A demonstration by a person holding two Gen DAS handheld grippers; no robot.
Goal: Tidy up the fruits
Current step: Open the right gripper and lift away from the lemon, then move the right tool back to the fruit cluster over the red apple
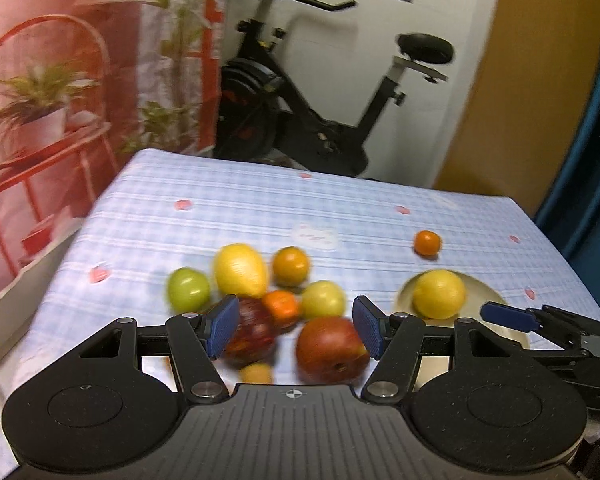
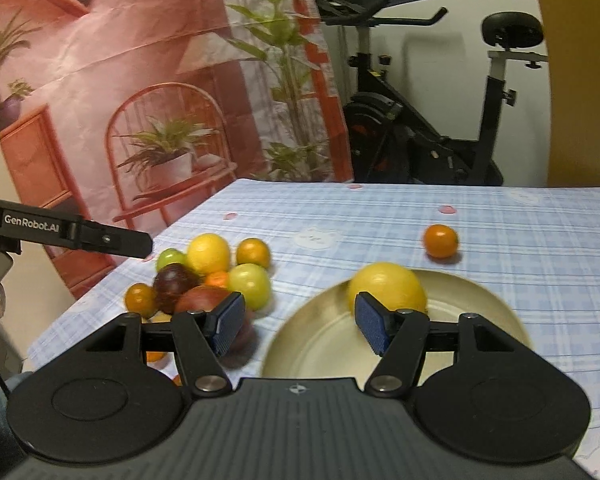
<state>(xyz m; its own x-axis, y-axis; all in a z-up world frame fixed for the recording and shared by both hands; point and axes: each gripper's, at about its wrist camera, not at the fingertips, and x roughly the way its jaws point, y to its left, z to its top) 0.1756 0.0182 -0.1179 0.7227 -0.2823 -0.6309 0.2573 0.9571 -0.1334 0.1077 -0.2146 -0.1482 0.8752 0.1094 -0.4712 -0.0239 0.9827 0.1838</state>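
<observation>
Both claws are wide open, holding nothing. The left claw could bump the red apple at 6 o'clock and scatter the fruit pile.

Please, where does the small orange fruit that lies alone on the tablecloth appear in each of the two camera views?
Left wrist view: the lone orange fruit is right of centre, beyond the plate.
Right wrist view: the lone orange fruit is right of centre, beyond the plate.
Shared landmark: the yellow fruit on that plate.
</observation>
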